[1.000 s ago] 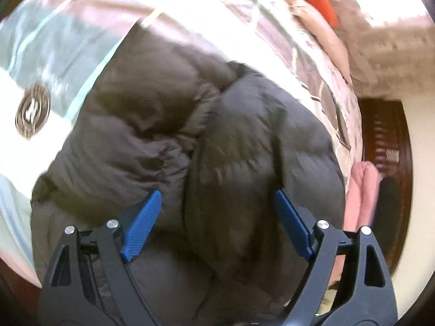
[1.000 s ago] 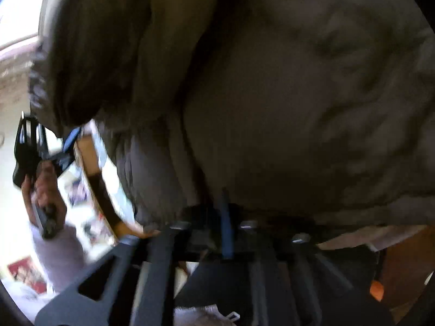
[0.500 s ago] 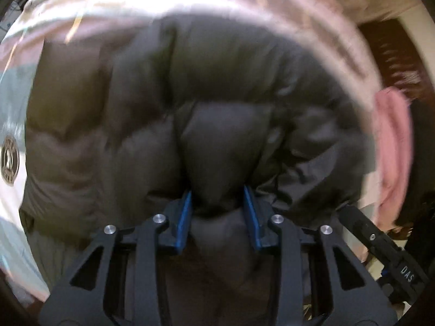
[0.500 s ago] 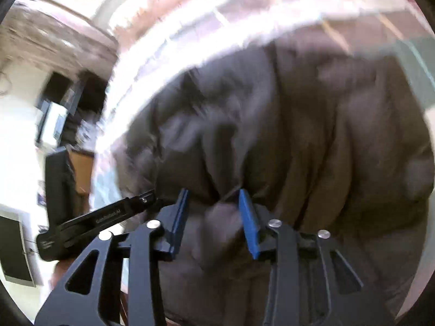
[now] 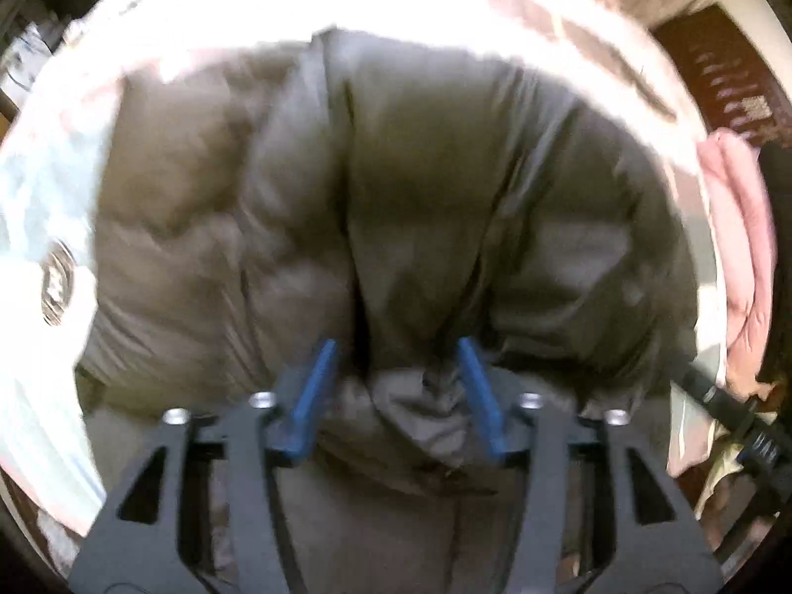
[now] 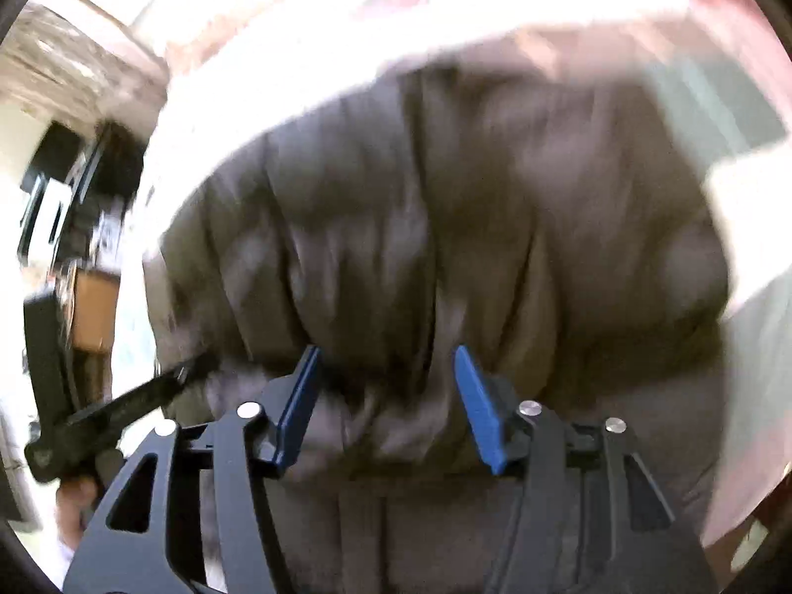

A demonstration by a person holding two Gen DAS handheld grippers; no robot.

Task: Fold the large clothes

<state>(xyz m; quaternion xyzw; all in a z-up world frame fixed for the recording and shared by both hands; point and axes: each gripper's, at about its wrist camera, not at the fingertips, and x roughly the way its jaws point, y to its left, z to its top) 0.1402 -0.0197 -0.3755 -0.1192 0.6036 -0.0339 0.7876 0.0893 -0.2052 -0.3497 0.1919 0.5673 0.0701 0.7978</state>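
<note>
A dark grey puffer jacket [image 5: 420,208] lies bunched on a bed with a pale patterned cover [image 5: 44,198]. My left gripper [image 5: 398,351] has its blue pads partly apart with a thick fold of the jacket between them. The jacket also fills the right wrist view [image 6: 445,227]. My right gripper [image 6: 386,361] stands a bit wider, with jacket fabric between its pads. Both views are blurred, so I cannot tell if the pads still press the fabric. The left gripper's body shows in the right wrist view [image 6: 99,411].
Pink cloth [image 5: 742,247] hangs at the bed's right edge beside dark wooden furniture [image 5: 717,64]. The other gripper's black body [image 5: 742,425] shows at lower right. A round emblem [image 5: 57,282] is on the cover at left. Shelves and a cardboard box [image 6: 94,317] stand left of the bed.
Both pairs of jaws have widened since half a second ago. A second ago the left gripper was wide open and the right was shut tight on the jacket.
</note>
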